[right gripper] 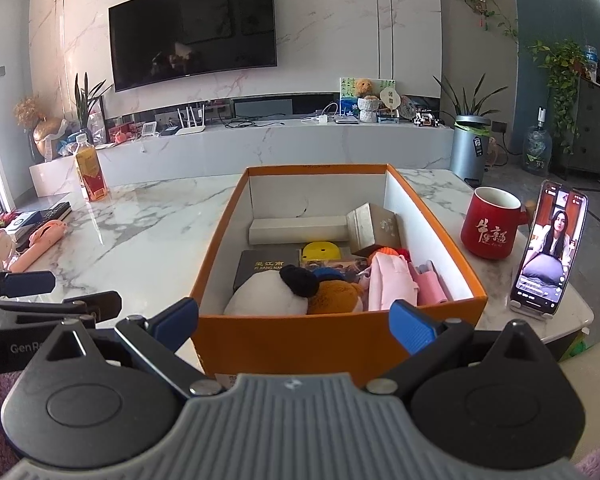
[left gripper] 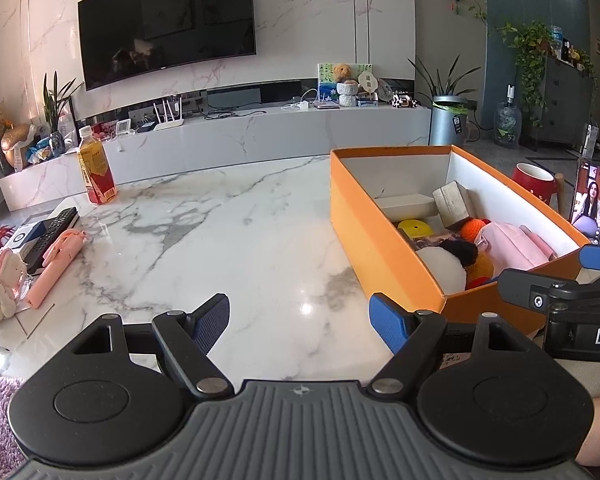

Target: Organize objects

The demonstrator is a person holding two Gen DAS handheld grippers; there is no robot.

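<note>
Your left gripper hangs over bare marble worktop, jaws released and empty. Your right gripper faces the near wall of the orange box, jaws likewise spread, grasping nothing. The box holds plush toys and a pink pouch. Far left: a pink selfie stick and a bottle. Right: a red mug.

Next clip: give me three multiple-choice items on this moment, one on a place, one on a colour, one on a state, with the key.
1. Where does the mug stand?
A. inside the orange box
B. on the table between the box and the phone
C. beside the bottle

2. What colour is the mug?
A. red
B. white
C. green

3. How does the right gripper stand?
A. shut on the plush toy
B. shut, empty
C. open, empty

Key: B, it stands between the orange box and the phone; A, red body; C, fingers apart, nothing between.
</note>
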